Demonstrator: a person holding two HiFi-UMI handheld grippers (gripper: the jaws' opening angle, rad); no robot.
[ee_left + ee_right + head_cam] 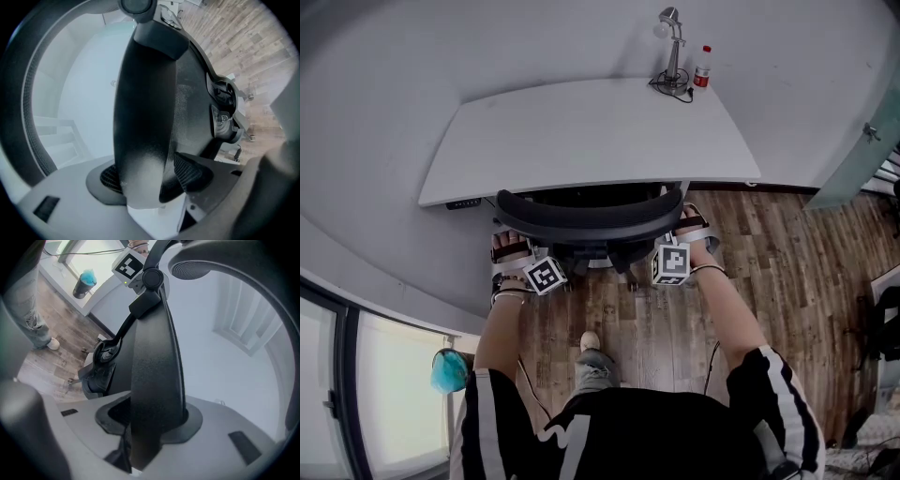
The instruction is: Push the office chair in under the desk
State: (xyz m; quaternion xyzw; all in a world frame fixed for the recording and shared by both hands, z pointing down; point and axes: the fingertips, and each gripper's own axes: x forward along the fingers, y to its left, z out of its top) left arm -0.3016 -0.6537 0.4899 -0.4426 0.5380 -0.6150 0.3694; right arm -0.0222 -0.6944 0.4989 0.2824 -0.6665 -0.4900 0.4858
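The black office chair (591, 217) stands at the front edge of the white desk (591, 131), its seat under the top and only the curved backrest showing. My left gripper (511, 246) is shut on the left end of the backrest, my right gripper (694, 230) on the right end. In the left gripper view the backrest rim (140, 117) runs up from between the jaws of the left gripper (145, 180), with the textured pads against both sides. The right gripper view shows the same rim (154, 366) clamped in the right gripper (150, 425).
A desk lamp (672, 37) and a red-capped bottle (702, 67) stand at the desk's back edge. Wooden floor (787, 244) lies to the right. A blue-topped container (448, 370) sits by the window at left. The person's foot (592, 352) is behind the chair.
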